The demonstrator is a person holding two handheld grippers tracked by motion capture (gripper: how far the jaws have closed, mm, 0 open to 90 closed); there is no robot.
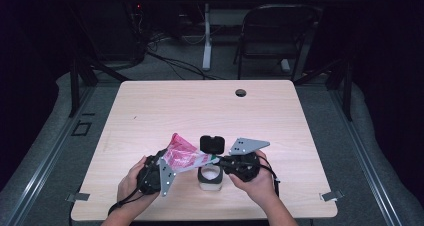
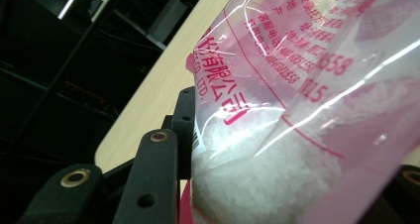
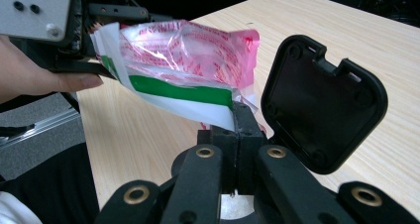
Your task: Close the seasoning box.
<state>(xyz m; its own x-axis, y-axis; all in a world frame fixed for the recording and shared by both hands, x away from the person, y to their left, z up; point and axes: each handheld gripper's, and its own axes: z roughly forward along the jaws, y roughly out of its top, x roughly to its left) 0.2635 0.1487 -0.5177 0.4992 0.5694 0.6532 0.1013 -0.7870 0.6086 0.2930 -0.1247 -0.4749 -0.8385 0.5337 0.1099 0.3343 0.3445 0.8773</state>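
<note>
Pink plastic bag (image 1: 182, 156) pinched between our left gripper (image 1: 165, 167) and right gripper (image 3: 241, 120) may spill granules beside the container (image 1: 210, 178) if tilted carelessly.

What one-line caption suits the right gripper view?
Right tongs pinch the corner of a pink-printed bag beside a container's open black lid, while the left tongs hold its other end.

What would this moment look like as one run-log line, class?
left gripper: shut on bag body | right gripper: shut on bag corner | bag: pink, white grains, held above table | container: lid open
</note>
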